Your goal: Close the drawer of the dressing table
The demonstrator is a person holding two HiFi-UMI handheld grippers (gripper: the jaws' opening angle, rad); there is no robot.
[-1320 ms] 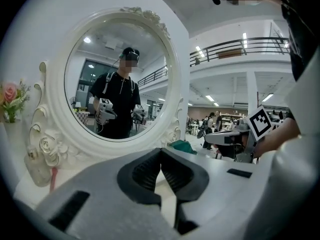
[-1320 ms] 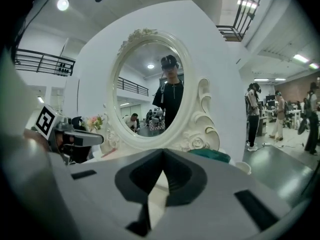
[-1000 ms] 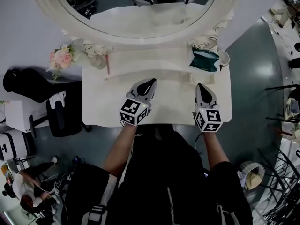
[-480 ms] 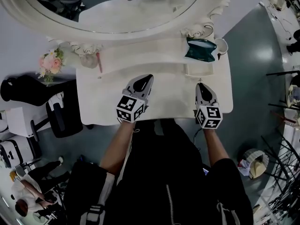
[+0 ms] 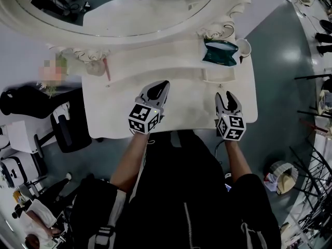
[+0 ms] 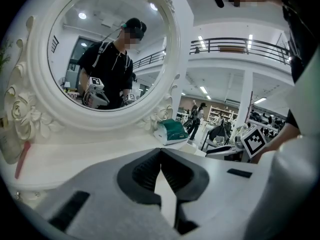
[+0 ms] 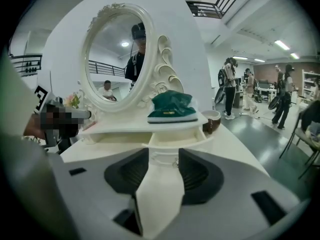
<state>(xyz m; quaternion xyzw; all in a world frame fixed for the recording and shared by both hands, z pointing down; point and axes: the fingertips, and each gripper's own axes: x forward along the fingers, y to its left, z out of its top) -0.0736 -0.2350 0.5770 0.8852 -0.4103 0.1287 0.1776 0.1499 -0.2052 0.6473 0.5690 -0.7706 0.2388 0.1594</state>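
The white dressing table (image 5: 114, 118) has a small drawer (image 5: 217, 77) pulled out under the right end of its raised shelf. In the right gripper view the drawer (image 7: 175, 140) stands open straight ahead, its knob (image 7: 175, 162) facing me. My right gripper (image 5: 228, 95) hovers over the tabletop just short of that drawer front. Its jaws (image 7: 164, 154) are opening, and nothing is between them. My left gripper (image 5: 164, 84) hangs over the middle of the tabletop, shut and empty (image 6: 160, 150).
A green tissue box (image 5: 220, 53) and a cup (image 5: 244, 48) sit on the shelf above the drawer. A pale vase (image 5: 94, 67) and a pink stick (image 5: 106, 69) are at the shelf's left. An oval mirror (image 5: 129, 7) rises behind. A black chair (image 5: 65, 123) stands left.
The right gripper's jaws have gone from shut to open. Both grippers have sunk a little toward the tabletop, the right one more.
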